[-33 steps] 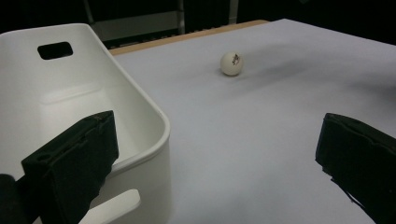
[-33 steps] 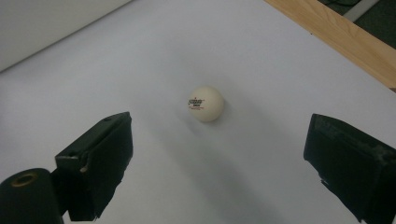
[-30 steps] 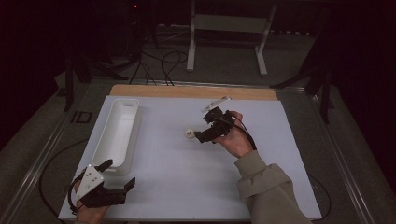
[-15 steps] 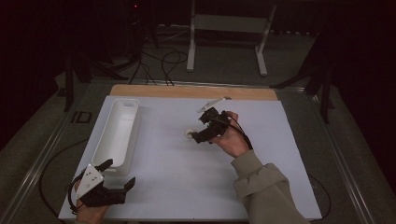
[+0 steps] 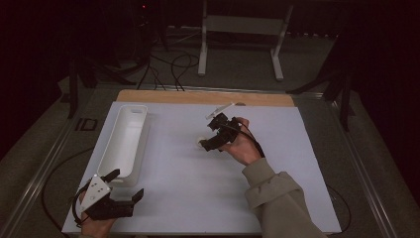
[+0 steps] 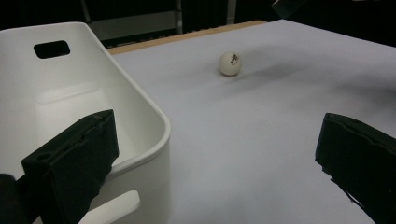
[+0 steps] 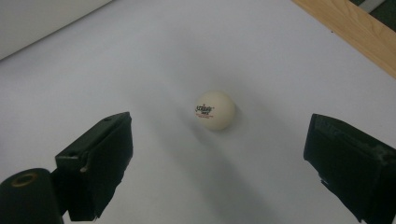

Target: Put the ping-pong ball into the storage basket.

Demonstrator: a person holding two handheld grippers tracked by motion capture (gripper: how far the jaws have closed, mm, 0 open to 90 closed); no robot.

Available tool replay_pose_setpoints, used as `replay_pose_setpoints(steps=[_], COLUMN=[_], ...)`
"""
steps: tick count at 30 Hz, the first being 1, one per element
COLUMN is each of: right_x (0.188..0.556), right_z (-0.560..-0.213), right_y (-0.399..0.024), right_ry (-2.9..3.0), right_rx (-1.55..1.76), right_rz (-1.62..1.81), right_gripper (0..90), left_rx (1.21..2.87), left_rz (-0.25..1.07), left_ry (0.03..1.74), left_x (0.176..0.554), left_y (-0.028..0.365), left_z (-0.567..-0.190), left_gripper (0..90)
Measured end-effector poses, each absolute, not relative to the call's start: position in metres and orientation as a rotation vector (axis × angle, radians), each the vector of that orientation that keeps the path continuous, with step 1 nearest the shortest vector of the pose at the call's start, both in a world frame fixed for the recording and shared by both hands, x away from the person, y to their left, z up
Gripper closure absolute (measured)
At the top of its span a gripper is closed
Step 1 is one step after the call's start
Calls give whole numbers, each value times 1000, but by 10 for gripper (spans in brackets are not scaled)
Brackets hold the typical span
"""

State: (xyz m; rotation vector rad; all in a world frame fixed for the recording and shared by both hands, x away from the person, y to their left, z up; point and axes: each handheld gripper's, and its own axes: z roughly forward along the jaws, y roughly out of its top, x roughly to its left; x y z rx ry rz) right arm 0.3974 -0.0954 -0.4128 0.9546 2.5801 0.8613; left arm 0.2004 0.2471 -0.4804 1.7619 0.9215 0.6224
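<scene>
A white ball [image 7: 214, 110] lies on the white bench [image 5: 198, 198], out in the open and well apart from the long white bin [image 5: 124, 144] that stands along the bench's left side. The right gripper [image 5: 207, 144] hangs just over the ball with its jaws spread wide, one on each side and neither touching; in the right gripper view the ball sits ahead of the gap and a little toward the left jaw. The left gripper [image 5: 124, 186] rests at the near left corner beside the bin's near end, jaws released and holding nothing.

The step in hand looks like a pinch on the ball, likely to carry it to the bin. The risk is the ball itself: round, light and free to roll on a smooth sheet. If one jaw meets it before the other, it will probably squirt away across the bench. Closing too high on its curve could pop it downward and out. A hard squeeze might also flick it free during the lift.
</scene>
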Motion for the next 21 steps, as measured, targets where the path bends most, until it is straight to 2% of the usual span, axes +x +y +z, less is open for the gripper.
replay_pose_setpoints(steps=[21], right_x=[412], right_z=[-419], right_y=[-80], right_ry=[2610], right_rx=[990], right_rz=[846], right_gripper=[80], left_rx=[1765], left_rz=[626], left_ry=[920], left_x=[200], left_y=[247], left_z=[-480], left_gripper=[0])
